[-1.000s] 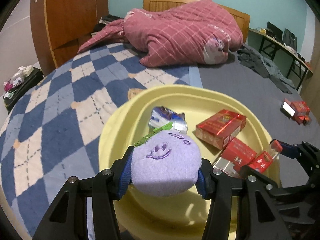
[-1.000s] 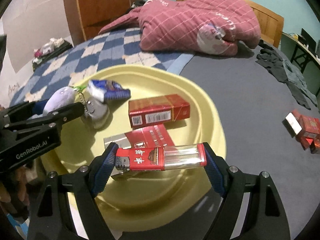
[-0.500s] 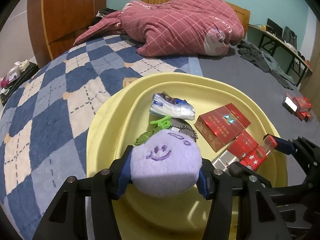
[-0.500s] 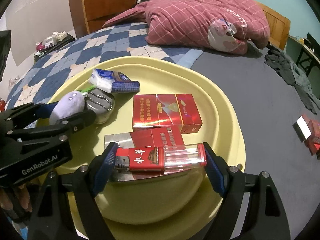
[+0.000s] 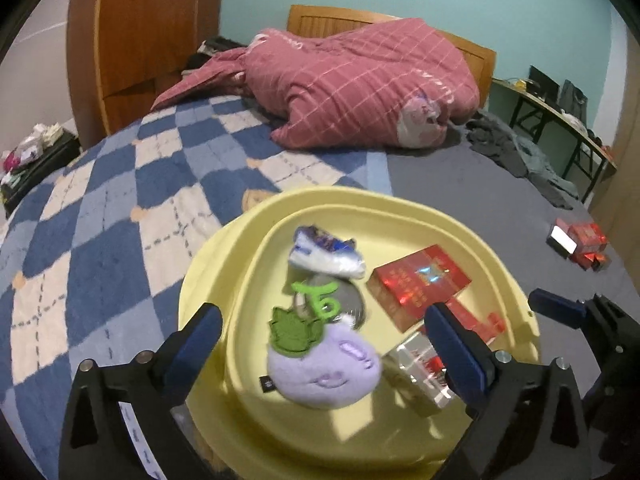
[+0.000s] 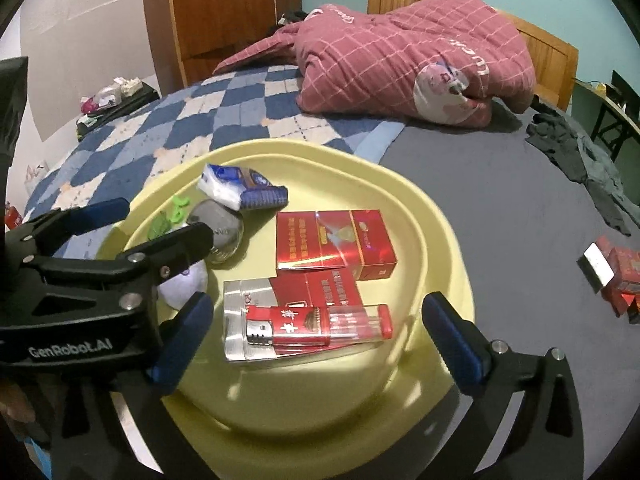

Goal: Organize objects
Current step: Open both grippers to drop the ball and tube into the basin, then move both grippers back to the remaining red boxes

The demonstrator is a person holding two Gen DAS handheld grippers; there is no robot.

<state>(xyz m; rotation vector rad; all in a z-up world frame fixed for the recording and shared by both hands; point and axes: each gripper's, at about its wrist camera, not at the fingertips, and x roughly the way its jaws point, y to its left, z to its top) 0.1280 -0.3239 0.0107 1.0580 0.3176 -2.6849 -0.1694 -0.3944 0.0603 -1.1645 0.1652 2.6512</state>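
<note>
Yellow plastic fills the left wrist view: a shallow tray [image 5: 208,280] on the bed [image 5: 100,216], already holding most of the clutter. The left hand-held gripper [image 5: 320,344], which a second ago was pinching the purple plush keychain [image 5: 324,372], now stands spread wide, and the plush lies loose on the tray floor between the blue pads, touching neither. Its green leaf and loop rest against a grey round object [image 5: 352,304], with a blue-and-white tissue pack [image 5: 324,252] just beyond and a red cigarette pack [image 5: 416,280] to the right.

From the right wrist view, the right hand-held gripper [image 6: 320,340] has likewise let go. Its jaws are spread, and the red lighter [image 6: 316,326] it was clamping half a second ago now lies on a second red-and-silver pack [image 6: 296,292] inside the tray [image 6: 440,240], apart from both pads. The left hand-held gripper [image 6: 160,224] shows at the left edge, open over the plush.

Both drops look finished. A small red cluster of boxes [image 6: 616,276] sits on the grey sheet well apart from the tray, likely the next thing to collect.
</note>
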